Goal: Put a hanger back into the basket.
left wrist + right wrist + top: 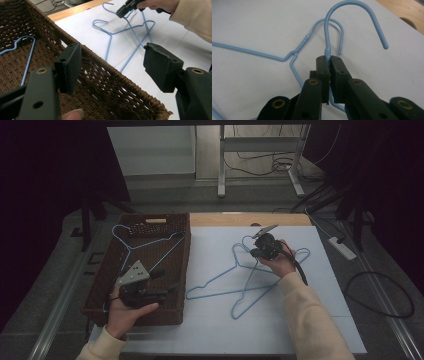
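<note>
- The right tongs [329, 61] are closed on a blue wire hanger [352, 15], pinching it at the neck just below the hook; the wire runs down between the two black pads and comes out beneath them.
- In the right gripper view the hook of that held hanger curves up and over to the right, its free end pointing down above the white sheet [249, 22].
- A second blue hanger [307, 40] lies flat on the sheet just behind the held one, its twisted neck and smaller hook showing to the left of the tongs.
- From the high view, the right tongs [256, 251] sit over the middle of the table [225, 219], where the two hangers cross each other on the white sheet [210, 330].
- The left tongs [112, 65] stand wide open with nothing between the pads; they hover over the near right rim of the brown woven basket [120, 82].
- In the high view the left tongs [167, 287] point right, inside the basket [150, 222] at the table's left side.
- A third blue hanger [142, 245] lies in the basket, spread across its far half, well apart from the left tongs.
- The left gripper view shows the right tongs [122, 11] far off, above the crossed hangers [135, 32] on the sheet.
</note>
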A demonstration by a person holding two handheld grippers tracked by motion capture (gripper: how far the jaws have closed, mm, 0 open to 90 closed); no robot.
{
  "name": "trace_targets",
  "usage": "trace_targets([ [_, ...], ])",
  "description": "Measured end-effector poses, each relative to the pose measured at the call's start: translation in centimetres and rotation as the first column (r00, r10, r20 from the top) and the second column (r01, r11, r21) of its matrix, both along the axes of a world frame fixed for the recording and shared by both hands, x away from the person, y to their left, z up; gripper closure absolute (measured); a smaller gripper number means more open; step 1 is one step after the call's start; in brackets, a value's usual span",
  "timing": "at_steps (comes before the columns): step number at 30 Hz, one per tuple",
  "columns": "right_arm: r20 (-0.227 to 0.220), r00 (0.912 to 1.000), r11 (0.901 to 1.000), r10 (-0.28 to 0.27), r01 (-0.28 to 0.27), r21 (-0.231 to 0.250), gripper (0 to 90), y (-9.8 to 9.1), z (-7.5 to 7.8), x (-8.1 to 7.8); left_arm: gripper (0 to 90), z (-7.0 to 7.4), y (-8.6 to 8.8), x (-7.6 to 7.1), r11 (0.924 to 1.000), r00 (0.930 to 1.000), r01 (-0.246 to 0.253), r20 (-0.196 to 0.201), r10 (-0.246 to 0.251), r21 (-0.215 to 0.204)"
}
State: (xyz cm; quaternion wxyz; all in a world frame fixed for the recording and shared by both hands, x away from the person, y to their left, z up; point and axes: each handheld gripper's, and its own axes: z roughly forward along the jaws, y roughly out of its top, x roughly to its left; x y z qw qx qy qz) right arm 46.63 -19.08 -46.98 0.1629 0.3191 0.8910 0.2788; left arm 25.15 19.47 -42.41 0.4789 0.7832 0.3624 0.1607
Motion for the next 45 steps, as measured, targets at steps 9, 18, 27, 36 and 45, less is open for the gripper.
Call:
trace_targets([
  [9,0.067,0.9977,0.9972,-0.002,-0.003,0.075,86.7,-1.0,2.0,-2.1,32.0,0.1,-0.2,0.0,1.0000,1.0000,0.004,0.001,-0.004,-0.001],
  [18,0.105,0.9944,0.9894,-0.016,0.000,0.145,86.9,-1.8,2.9,-3.9,32.0,0.2,-0.5,-0.1,1.0000,1.0000,0.008,0.003,-0.008,-0.001],
  [27,0.140,0.9898,0.9753,-0.028,-0.004,0.221,86.9,-3.1,3.4,-5.5,32.0,0.1,-0.9,-0.1,0.9998,0.9998,0.018,-0.003,-0.018,0.003],
  [36,0.142,0.9880,0.9657,-0.060,0.021,0.259,86.9,-3.6,4.1,-6.7,32.1,0.2,-1.5,0.0,0.9996,0.9995,0.029,-0.008,-0.029,-0.001],
  [45,0.144,0.9872,0.9571,-0.069,0.025,0.289,86.8,-3.2,4.9,-7.7,32.1,0.3,-2.1,0.1,0.9991,0.9990,0.042,-0.012,-0.042,-0.002],
])
